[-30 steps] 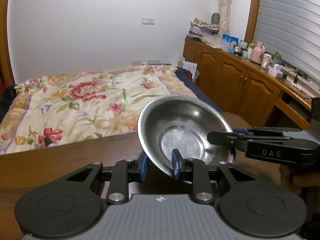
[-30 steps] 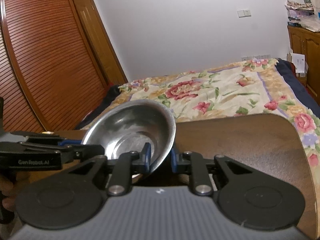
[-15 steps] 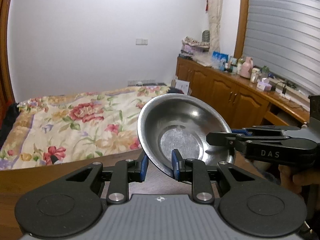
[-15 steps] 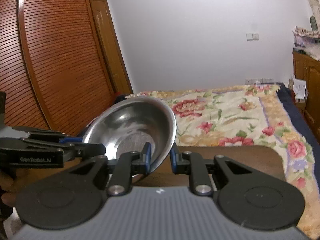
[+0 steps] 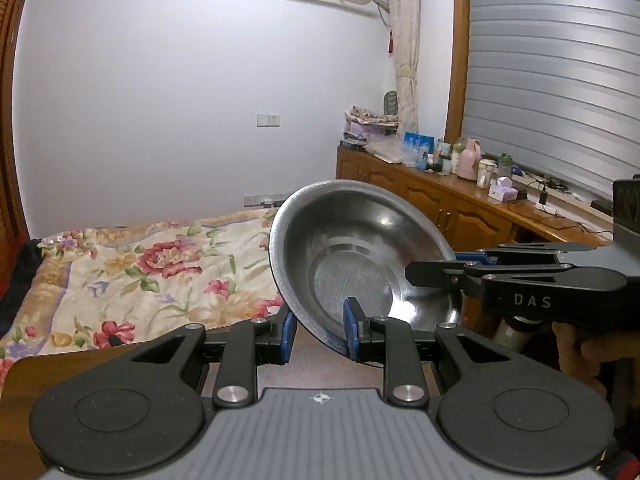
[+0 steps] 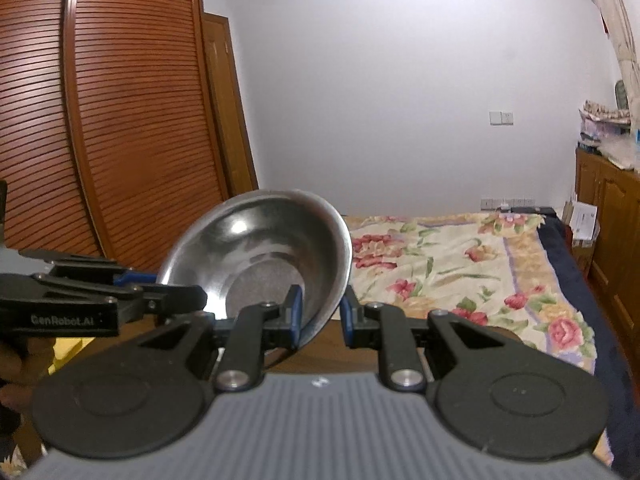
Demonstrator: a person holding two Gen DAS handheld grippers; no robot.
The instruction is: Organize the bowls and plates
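The bowl (image 5: 368,256) hangs tilted in the air above the table (image 6: 472,344), its rim pinched on the near-left by the left gripper (image 5: 318,334) and on the opposite side by the right gripper (image 6: 320,316), neither nearer.

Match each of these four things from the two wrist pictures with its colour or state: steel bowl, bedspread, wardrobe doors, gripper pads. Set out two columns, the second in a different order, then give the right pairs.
Column 1
1. steel bowl
2. bedspread
3. wardrobe doors
4. gripper pads

Column 2
A. reddish-brown, slatted
B. floral pattern
C. blue
D. tilted, clamped at its rim by both grippers

Pairs: 1-D, 2-B, 3-A, 4-C. The left gripper and the right gripper each pinch the bowl's rim on opposite sides.
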